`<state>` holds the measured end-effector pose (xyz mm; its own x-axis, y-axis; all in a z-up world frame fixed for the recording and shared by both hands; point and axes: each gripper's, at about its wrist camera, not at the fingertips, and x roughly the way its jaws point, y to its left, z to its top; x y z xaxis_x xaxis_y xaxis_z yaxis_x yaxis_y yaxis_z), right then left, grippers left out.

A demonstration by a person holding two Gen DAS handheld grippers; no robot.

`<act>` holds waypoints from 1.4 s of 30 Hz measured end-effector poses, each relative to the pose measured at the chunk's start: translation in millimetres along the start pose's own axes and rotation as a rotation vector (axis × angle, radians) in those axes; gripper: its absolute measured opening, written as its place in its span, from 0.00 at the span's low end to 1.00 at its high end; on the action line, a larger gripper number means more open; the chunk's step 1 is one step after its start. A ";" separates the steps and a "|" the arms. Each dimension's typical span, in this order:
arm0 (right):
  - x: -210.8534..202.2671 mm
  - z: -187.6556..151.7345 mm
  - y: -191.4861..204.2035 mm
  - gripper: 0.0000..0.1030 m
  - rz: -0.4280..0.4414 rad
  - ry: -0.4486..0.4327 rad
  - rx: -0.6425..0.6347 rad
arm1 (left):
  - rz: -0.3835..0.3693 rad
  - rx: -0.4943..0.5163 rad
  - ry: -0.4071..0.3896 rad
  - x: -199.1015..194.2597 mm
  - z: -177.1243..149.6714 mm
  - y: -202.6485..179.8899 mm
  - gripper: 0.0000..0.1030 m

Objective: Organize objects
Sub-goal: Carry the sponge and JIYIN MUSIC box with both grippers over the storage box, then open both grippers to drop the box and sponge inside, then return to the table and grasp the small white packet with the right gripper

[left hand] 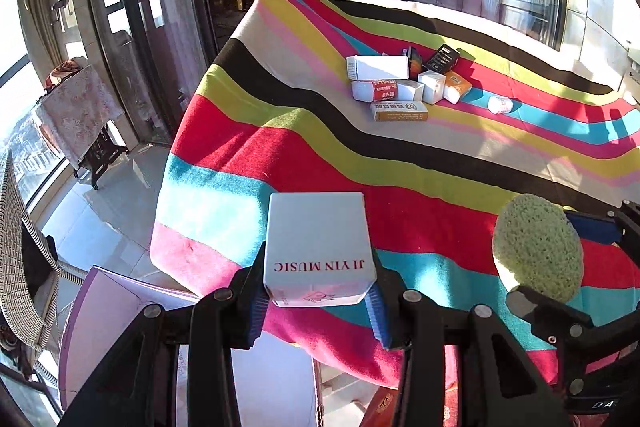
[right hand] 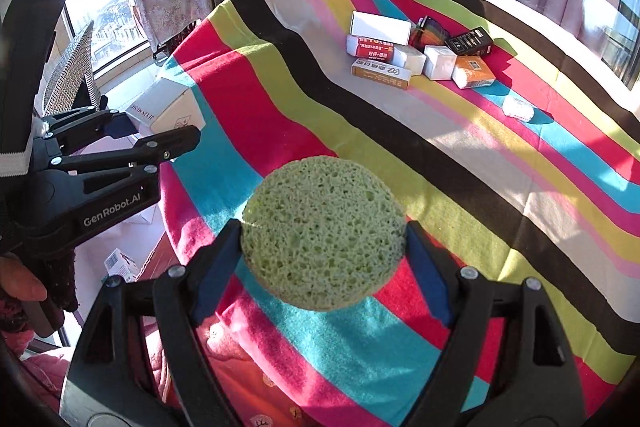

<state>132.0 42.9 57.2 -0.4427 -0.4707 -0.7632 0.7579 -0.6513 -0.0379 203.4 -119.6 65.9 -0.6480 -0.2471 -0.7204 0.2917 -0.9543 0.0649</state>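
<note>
Left gripper (left hand: 320,301): we see it angled down at the striped tabletop (left hand: 400,155), clamping a white box (left hand: 318,247).
Right gripper (right hand: 322,267): tilted downward alongside, we see it squeezing a green sponge (right hand: 324,231) above the near edge.

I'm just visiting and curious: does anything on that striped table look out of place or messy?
Nothing looks spilled or damaged. The small white object lies alone on the striped cloth, apart from the cluster of small cardboard boxes, which lie jumbled at different angles.
</note>
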 end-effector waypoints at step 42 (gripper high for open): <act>41.5 16.4 138.3 0.86 0.268 0.035 -0.321 | 0.229 -0.320 0.118 -11.3 -63.2 145.3 0.79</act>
<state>210.5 -76.5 30.8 -0.1971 -0.5746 -0.7943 0.9573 -0.2874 -0.0297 297.6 -244.8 39.9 -0.4616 -0.4083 -0.7876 0.6352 -0.7719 0.0279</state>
